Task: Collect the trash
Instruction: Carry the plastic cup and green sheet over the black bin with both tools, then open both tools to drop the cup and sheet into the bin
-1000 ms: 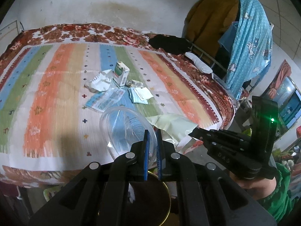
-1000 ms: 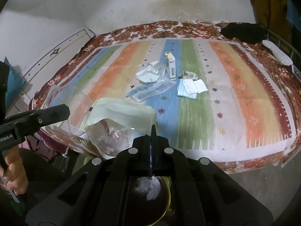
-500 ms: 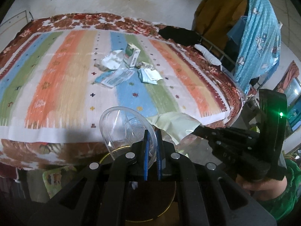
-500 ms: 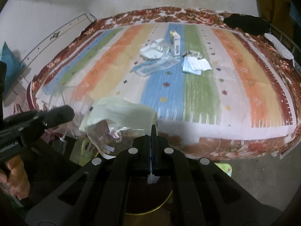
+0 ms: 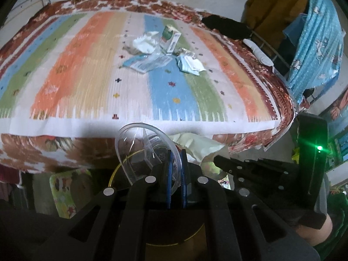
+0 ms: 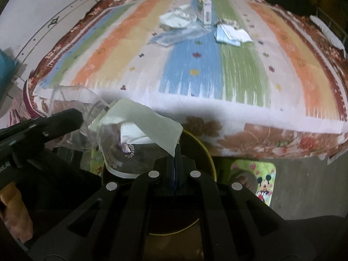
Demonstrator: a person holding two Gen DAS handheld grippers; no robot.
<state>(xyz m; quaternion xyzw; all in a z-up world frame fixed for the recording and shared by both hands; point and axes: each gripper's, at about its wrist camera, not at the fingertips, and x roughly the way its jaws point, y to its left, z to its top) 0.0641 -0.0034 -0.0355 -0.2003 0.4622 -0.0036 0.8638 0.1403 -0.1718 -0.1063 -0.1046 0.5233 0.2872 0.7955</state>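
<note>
the left gripper (image 5: 176, 163) is clamped on the rim of a clear plastic cup (image 5: 143, 150), held over a dark yellow-rimmed bin (image 6: 202, 150) beside the bed (image 5: 91, 82). the right gripper (image 6: 176, 152) is pressed together on a corner of a pale green paper sheet (image 6: 148, 119), with clear plastic wrap hanging under it, above the same bin. remaining trash lies mid-bed: a small carton (image 5: 170, 38), crumpled white paper (image 5: 143, 43), a flat clear packet (image 5: 148, 63) and folded tissues (image 5: 191, 65).
</note>
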